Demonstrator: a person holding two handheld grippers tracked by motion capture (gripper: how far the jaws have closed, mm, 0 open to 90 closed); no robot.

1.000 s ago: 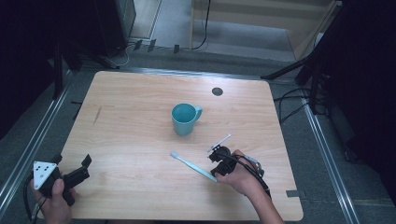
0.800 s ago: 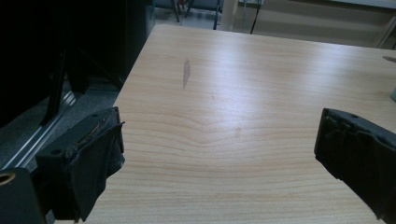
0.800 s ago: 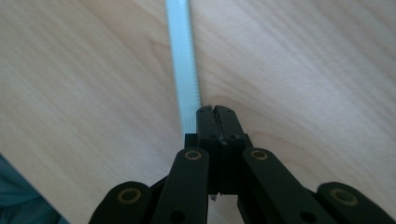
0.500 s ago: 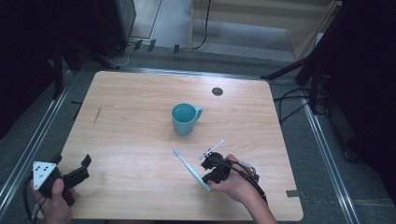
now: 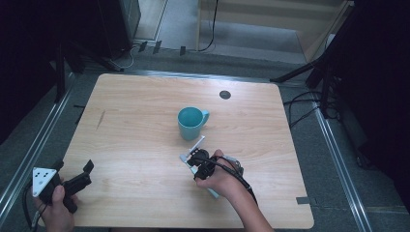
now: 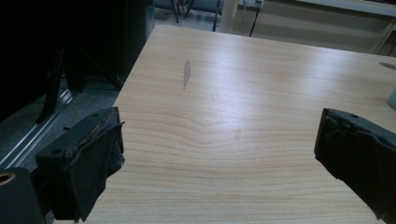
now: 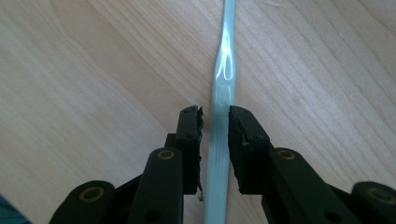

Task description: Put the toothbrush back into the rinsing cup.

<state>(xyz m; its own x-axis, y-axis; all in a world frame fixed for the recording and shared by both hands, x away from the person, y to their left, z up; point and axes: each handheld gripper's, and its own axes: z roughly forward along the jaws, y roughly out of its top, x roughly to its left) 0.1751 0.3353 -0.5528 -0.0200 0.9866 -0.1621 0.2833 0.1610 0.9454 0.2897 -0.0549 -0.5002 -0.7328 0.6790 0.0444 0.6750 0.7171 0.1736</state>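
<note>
Right gripper (image 7: 215,122) jaws slightly parted

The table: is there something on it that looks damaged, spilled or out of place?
Nothing is spilled. One small flaw: a dark elongated mark on the wooden table near its left side, like a scuff or stain. The teal mug stands upright, and the pale toothbrush lies flat between the right gripper's jaws.

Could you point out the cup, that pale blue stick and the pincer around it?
teal mug (image 5: 189,123), high view: on its outer wall.
light blue toothbrush (image 7: 223,84), right gripper view: on the glossy handle lying on the table.
right gripper (image 7: 215,122), right gripper view: midway between its fingertips, either side of the handle.
</note>
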